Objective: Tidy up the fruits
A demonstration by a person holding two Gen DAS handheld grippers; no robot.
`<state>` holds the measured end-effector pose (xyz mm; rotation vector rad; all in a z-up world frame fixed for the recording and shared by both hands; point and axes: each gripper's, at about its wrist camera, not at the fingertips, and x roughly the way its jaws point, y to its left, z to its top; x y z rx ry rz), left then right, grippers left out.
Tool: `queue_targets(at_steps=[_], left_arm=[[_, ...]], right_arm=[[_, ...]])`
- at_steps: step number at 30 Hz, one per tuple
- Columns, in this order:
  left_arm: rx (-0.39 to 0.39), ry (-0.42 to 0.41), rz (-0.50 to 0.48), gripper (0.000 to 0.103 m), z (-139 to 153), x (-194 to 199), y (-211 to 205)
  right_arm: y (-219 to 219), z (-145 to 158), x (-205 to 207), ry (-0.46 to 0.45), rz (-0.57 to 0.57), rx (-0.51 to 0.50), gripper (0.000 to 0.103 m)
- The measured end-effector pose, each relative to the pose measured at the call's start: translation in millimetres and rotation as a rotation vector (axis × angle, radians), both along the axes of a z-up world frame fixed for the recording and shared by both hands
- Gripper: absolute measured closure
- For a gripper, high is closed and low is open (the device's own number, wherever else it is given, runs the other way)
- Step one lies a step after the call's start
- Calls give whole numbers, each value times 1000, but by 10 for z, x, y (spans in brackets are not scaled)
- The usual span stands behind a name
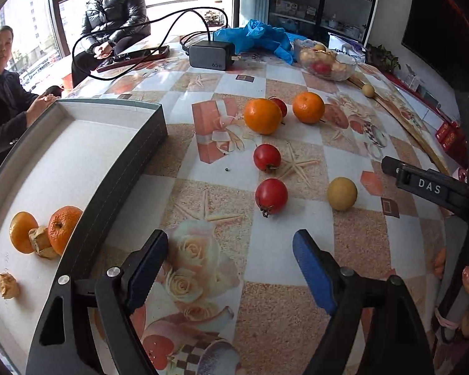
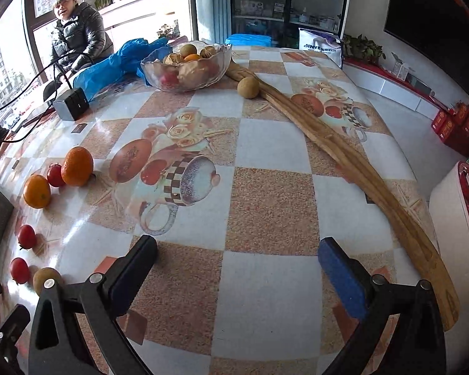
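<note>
Left wrist view: left tongs [image 1: 229, 251] spread empty over surface [image 1: 297, 297] near two tomatoes [image 1: 271, 196]; right tongs [image 2: 237, 257] likewise spread, holding nothing.

The left gripper [image 1: 229, 251] hovers with jaws wide apart over a patterned tabletop [image 1: 297, 306]. Beyond it lie two tomatoes [image 1: 271, 196], a yellow fruit [image 1: 342, 193] and, farther off, two oranges [image 1: 262, 116]. At left, a tray [image 1: 131, 168] holds two oranges and two walnuts [image 1: 8, 286]. The right gripper [image 1: 428, 184] enters at right.
</note>
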<state>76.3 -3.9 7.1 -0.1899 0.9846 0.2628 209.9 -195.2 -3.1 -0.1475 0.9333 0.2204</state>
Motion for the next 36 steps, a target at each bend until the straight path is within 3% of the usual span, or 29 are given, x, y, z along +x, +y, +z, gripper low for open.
queue_targets(at_steps=[9, 13, 17, 21, 31, 36], left_arm=[[-11, -39, -16, 18, -19, 61, 88], [63, -39, 9, 17, -62, 85, 41], [84, -38, 19, 16, -61, 144, 8], [47, -11, 54, 0, -110, 251, 145], [44, -22, -7, 0, -123, 732, 126], [46, -22, -5, 0, -121, 753, 118]], right_arm=[[-1, 5, -4, 0, 0, 1, 0], [0, 6, -3, 0, 0, 1, 0], [0, 7, -3, 0, 0, 1, 0], [0, 8, -4, 0, 0, 0, 0], [-2, 6, 0, 1, -6, 3, 0], [-1, 2, 3, 0, -12, 3, 0]])
